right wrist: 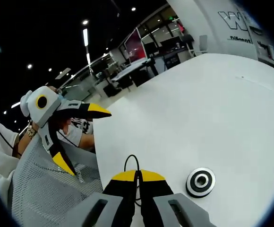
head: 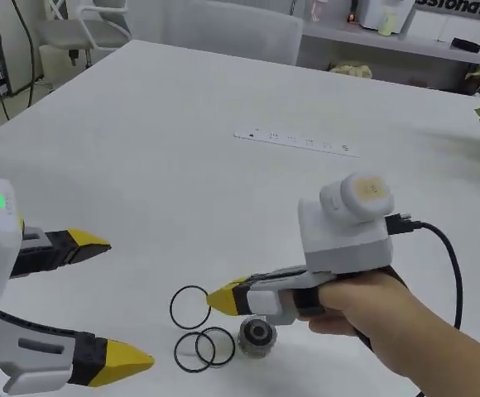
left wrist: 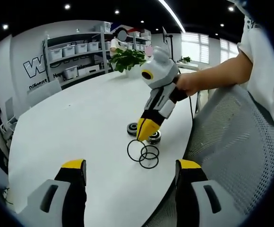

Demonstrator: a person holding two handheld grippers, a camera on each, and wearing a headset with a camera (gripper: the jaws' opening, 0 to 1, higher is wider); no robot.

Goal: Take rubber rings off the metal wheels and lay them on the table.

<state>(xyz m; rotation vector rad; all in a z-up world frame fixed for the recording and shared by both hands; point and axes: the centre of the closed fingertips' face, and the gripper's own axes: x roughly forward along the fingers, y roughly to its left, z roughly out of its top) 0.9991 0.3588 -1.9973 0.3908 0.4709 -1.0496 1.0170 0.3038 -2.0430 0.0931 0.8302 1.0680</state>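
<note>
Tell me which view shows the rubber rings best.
The head view: all three rubber rings lie in plain outline on the table, one at the right gripper tip. The left gripper view shows the same three, smaller. The right gripper view shows part of one ring, pinched between its shut jaws.

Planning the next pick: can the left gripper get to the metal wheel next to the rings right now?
Probably not cleanly. The right gripper, shut on a rubber ring, hangs right over the metal wheel, and the open left gripper would meet it first.
</note>
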